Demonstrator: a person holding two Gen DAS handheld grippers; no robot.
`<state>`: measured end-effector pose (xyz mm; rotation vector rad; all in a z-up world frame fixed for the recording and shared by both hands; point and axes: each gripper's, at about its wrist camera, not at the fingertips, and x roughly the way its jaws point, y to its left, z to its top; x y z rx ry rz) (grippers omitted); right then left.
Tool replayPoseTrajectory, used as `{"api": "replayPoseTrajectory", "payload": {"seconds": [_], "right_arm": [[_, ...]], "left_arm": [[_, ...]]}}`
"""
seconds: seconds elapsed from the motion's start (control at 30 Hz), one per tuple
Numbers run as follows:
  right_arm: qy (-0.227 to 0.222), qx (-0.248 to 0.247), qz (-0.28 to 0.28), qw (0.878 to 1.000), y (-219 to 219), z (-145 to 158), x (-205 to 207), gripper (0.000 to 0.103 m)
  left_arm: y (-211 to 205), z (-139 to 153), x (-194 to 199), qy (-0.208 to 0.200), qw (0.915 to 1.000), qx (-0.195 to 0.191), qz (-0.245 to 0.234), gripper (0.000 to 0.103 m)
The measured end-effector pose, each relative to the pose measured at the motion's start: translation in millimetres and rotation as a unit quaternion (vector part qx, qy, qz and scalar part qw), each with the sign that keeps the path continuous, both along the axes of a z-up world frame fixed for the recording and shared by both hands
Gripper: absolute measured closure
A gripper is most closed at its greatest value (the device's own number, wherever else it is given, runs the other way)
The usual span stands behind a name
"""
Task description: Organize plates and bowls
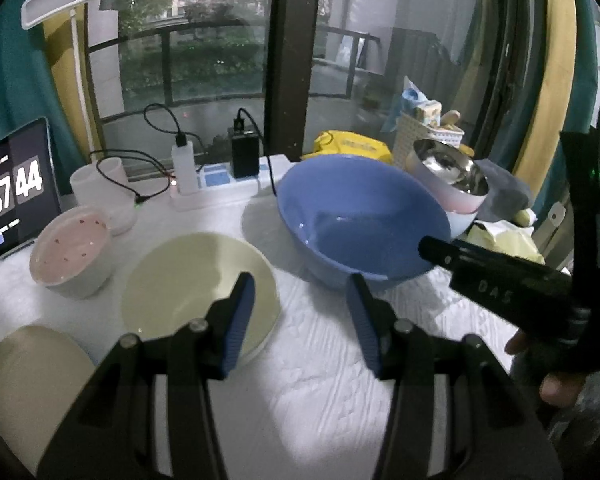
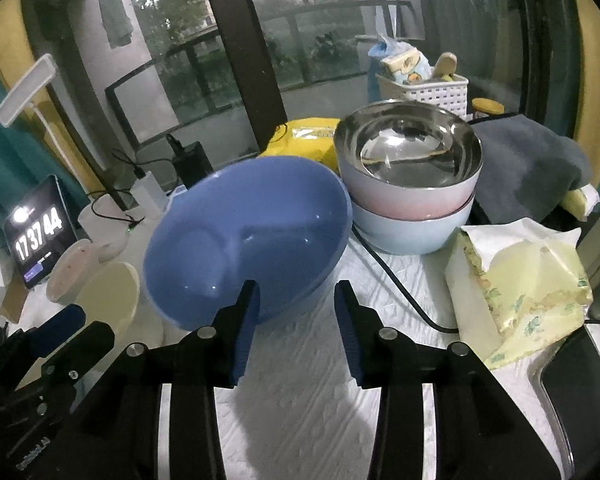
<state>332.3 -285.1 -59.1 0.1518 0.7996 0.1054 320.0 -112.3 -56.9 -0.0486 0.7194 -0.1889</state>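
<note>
Step in hand: sorting looks partly done. A steel-lined pink bowl (image 2: pixel 410 168) is already nested in a pale blue bowl (image 2: pixel 414 232) at the back right of the white-covered table (image 2: pixel 300 360); the other dishes lie loose.
Blue bowl: a large blue bowl (image 2: pixel 248 240) sits tilted at mid-table, just beside that stack, its rim just ahead of the right gripper's left finger.
Right gripper: right gripper (image 2: pixel 296 328) is about half open and empty, only tablecloth between its pads.
Left gripper: left gripper (image 1: pixel 302 320) is also about half open, holding nothing, above the near edge of a cream plate (image 1: pixel 188 280).
Other dishes: a second cream plate (image 1: pixel 32 368) lies at the near left; a pink speckled bowl (image 1: pixel 72 252) stands behind it.
Next move, as a judgement: either gripper must close over a rim, probably the blue bowl's, then lift it clear.
In the way: a black cable (image 2: pixel 400 288) crosses the cloth beside the stack; a tissue pack (image 2: pixel 520 288) crowds the right.
</note>
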Motion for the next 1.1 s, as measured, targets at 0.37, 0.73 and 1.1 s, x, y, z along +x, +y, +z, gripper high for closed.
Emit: {"api": "replayPoseTrajectory", "payload": {"seconds": [0.37,0.73,1.1], "right_arm": [[0.047,0.003,-0.017,0.999,-15.9,-32.1,2.9,0.062],[0.057,0.021,-0.014,0.998,-27.0,-45.0,0.3,0.078],[0.039,0.026,-0.003,0.999,-28.3,-35.1,-11.3,0.085]], "left_arm": [[-15.6,-13.1,14.7,0.009,0.9999,0.000,-0.007,0.054],[-33.1,-24.3,19.0,-0.012,0.9994,0.032,-0.010,0.057],[-36.3,-24.9,17.4,-0.008,0.9989,0.043,-0.018,0.074]]}}
